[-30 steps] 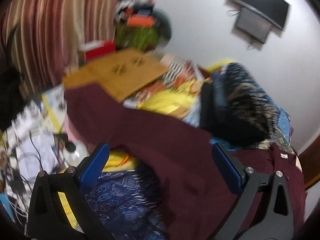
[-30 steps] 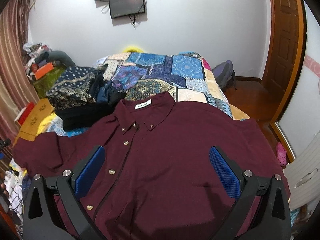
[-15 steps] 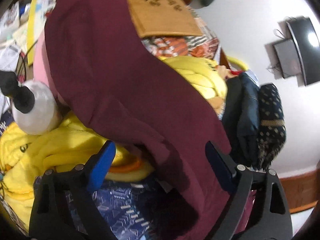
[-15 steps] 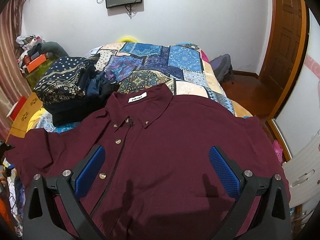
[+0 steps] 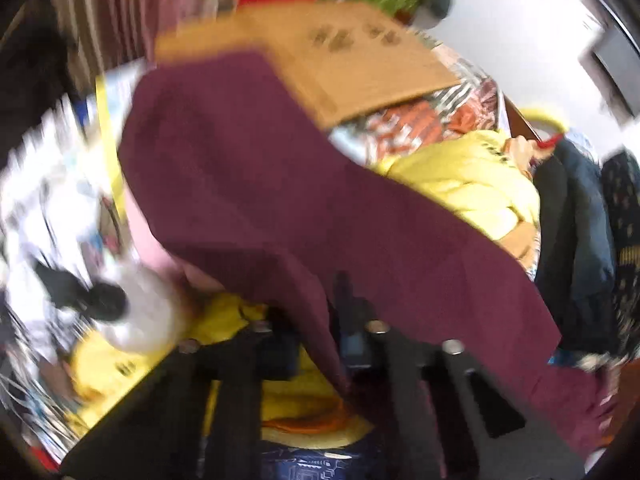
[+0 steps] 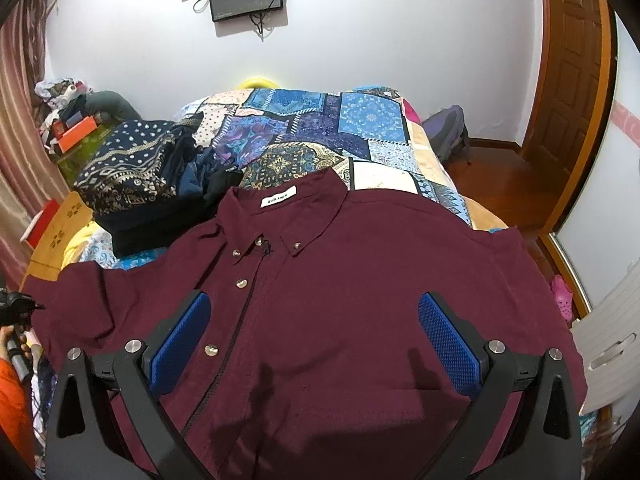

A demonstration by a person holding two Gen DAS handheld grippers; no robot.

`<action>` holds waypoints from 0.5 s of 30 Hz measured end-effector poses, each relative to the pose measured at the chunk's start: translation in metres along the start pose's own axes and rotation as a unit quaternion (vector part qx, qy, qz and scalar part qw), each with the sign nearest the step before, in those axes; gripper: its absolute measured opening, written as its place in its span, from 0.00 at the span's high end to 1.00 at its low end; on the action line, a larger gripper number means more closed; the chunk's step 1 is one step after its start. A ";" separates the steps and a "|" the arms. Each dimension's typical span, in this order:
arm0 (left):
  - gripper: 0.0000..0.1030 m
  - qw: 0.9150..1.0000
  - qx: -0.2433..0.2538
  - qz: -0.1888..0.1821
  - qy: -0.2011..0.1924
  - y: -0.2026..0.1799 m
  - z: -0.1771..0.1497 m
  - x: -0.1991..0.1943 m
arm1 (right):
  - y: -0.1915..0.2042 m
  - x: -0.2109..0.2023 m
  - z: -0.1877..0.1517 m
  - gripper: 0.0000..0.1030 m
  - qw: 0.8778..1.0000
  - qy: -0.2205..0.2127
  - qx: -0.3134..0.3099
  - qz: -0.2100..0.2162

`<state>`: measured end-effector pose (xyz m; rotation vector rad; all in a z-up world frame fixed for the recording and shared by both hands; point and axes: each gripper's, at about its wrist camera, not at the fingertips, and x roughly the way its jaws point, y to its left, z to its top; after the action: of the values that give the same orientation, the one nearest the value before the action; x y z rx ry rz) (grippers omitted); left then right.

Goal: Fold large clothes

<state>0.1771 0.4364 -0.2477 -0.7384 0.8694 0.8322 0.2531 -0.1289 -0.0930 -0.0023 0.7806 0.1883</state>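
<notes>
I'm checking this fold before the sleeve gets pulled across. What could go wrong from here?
1. The left gripper looks shut on a thin edge of the maroon shirt sleeve; it could slip out mid-pull.
2. The sleeve drapes over the cardboard sheet and yellow clothing; dragging may snag or shift them.
3. The right gripper hovers open, so nothing pins the body and the whole shirt may slide.

**Two wrist views, one shirt**

The right wrist camera looks from above the bed (image 6: 400, 184) toward 12 o'clock, with the maroon shirt (image 6: 340, 300) spread near below. The blurred left wrist camera sits very close to a shirt sleeve (image 5: 280, 184), facing clutter at 11 o'clock. Both views share the shirt.
</notes>
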 end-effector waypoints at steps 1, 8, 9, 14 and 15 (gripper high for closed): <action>0.91 0.999 0.021 0.006 -0.026 -0.011 -0.001 -0.014 | 0.000 -0.002 0.000 0.00 1.000 -0.002 0.001 0.001; 0.94 0.985 0.098 -0.051 -0.137 -0.080 0.003 -0.101 | -0.001 -0.011 -0.005 0.00 1.000 -0.011 -0.003 0.003; 0.94 0.981 0.106 -0.064 -0.148 -0.087 0.003 -0.115 | -0.001 -0.013 -0.005 0.00 1.000 -0.012 -0.003 0.004; 0.94 0.955 0.166 -0.133 -0.206 -0.131 -0.021 -0.178 | -0.004 -0.021 -0.009 0.00 1.000 -0.021 -0.005 0.004; 0.94 0.951 0.177 -0.144 -0.209 -0.137 -0.029 -0.185 | -0.005 -0.022 -0.010 0.00 1.000 -0.021 -0.005 0.004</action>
<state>0.2125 0.2899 -0.0713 -0.3410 0.4925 0.5227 0.2321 -0.1383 -0.0854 -0.0051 0.7371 0.1992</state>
